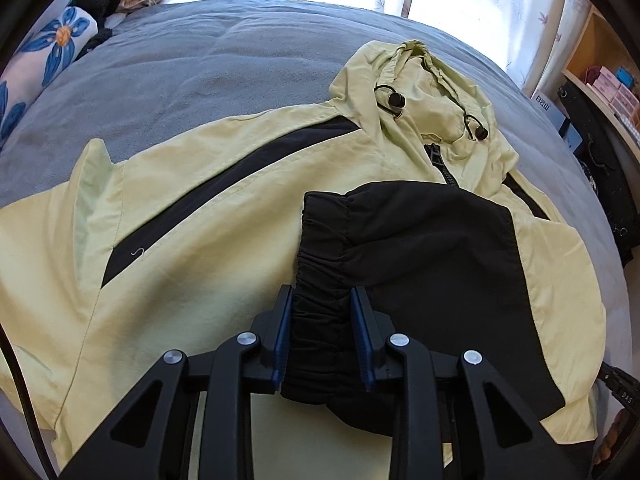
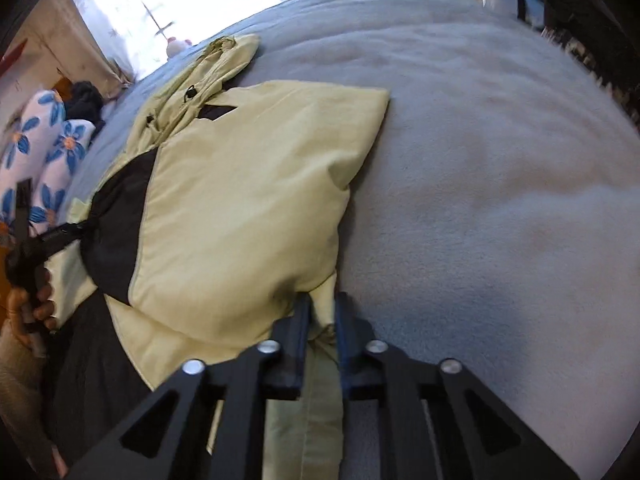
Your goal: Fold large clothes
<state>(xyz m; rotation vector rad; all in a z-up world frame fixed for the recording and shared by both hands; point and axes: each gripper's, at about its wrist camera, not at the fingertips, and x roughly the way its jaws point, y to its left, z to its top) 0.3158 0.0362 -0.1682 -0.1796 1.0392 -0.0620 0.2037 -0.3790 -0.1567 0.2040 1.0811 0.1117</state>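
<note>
Left wrist view: jacket (image 1: 200,208) lies lengthwise, hood (image 1: 424,92) pointing away.

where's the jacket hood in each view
Left wrist: the hood lies upper right of centre, drawcords and toggles showing, beyond the left gripper.
Right wrist: hood sits upper left, small, near the window.
Shared landmark: the blue-flower pillow, at the left edge in both.

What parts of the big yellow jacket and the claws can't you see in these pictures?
- Left wrist view: jacket bottom hem, cut off by the lower edge and the left claw.
- Left wrist view: zipper lower part, under the folded black sleeve.
- Right wrist view: fabric tip inside the right claw, blurred.
</note>
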